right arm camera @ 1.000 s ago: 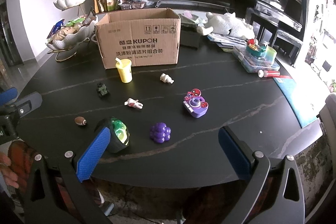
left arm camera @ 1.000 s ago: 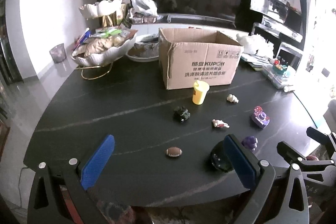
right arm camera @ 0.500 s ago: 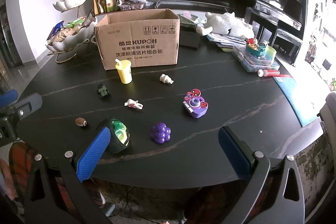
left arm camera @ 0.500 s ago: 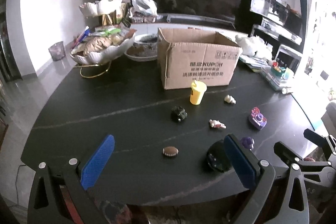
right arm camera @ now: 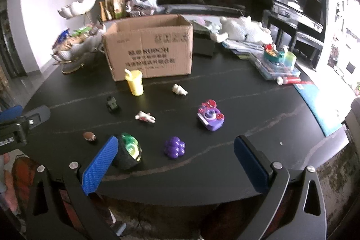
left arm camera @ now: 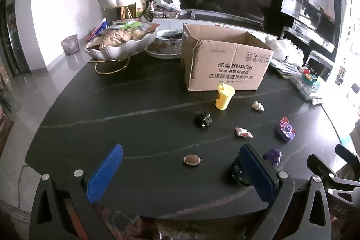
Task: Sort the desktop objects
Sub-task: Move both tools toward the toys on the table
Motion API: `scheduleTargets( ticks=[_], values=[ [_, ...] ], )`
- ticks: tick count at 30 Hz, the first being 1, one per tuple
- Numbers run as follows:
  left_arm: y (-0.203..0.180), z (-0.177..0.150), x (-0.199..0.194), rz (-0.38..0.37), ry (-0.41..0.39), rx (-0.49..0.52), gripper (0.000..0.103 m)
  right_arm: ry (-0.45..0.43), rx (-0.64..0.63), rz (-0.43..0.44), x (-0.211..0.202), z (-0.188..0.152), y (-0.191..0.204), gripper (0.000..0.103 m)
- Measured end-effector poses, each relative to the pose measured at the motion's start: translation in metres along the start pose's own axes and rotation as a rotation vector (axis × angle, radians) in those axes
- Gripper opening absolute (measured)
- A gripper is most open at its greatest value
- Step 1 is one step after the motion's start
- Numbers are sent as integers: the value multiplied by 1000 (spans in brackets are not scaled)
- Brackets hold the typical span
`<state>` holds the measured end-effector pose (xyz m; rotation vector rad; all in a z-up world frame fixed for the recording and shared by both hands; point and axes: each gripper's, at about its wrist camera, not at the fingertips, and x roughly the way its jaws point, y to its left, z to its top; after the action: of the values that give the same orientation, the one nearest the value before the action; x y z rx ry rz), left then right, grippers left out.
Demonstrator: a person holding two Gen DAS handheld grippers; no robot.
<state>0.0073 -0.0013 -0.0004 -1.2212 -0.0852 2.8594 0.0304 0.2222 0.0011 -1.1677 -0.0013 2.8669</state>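
Observation:
Small toys lie scattered on a black table (left arm camera: 112, 105) before an open cardboard box (left arm camera: 225, 60). Closest to my open left gripper (left arm camera: 180, 170) is a tiny brown football (left arm camera: 192, 159). Farther off are a dark green toy car (left arm camera: 203, 119), a yellow cup (left arm camera: 223, 97) and two white figures (left arm camera: 243, 132) (left arm camera: 258, 106). My right gripper (right arm camera: 177, 161) is also open, near the front edge, with a purple grape cluster (right arm camera: 174, 147) between its fingers' lines. A green-and-black ball (right arm camera: 128, 150) sits by its left finger. A purple toy camera (right arm camera: 211, 117) lies further right.
A white tiered dish of snacks (left arm camera: 121, 42) and a bowl (left arm camera: 167, 46) stand at the back left. A white plush (right arm camera: 243, 29), books, a plastic case (right arm camera: 276, 66) and a blue mat (right arm camera: 319, 105) crowd the right side. Bare tabletop stretches left of the toys.
Both grippers have drifted a little; the left view has shifted slightly so the toys sit lower and closer. Nothing on the table has moved, and both grippers stay open.

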Motion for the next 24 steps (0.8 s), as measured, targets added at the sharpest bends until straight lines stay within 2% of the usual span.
scheduleTargets(
  ticks=[4,8,13,24],
  values=[
    [-2,-1,-1,-7,-9,-2,103,16,-30,-14,4,-1,3,102],
    [2,2,-2,31,-26,-27,103,1,-53,-36,3,-2,7,102],
    [8,3,0,36,-16,-51,103,-10,-34,-38,3,-1,3,102],
    [-2,0,11,70,16,5,103,-13,-42,-27,8,-1,4,101]
  ],
)
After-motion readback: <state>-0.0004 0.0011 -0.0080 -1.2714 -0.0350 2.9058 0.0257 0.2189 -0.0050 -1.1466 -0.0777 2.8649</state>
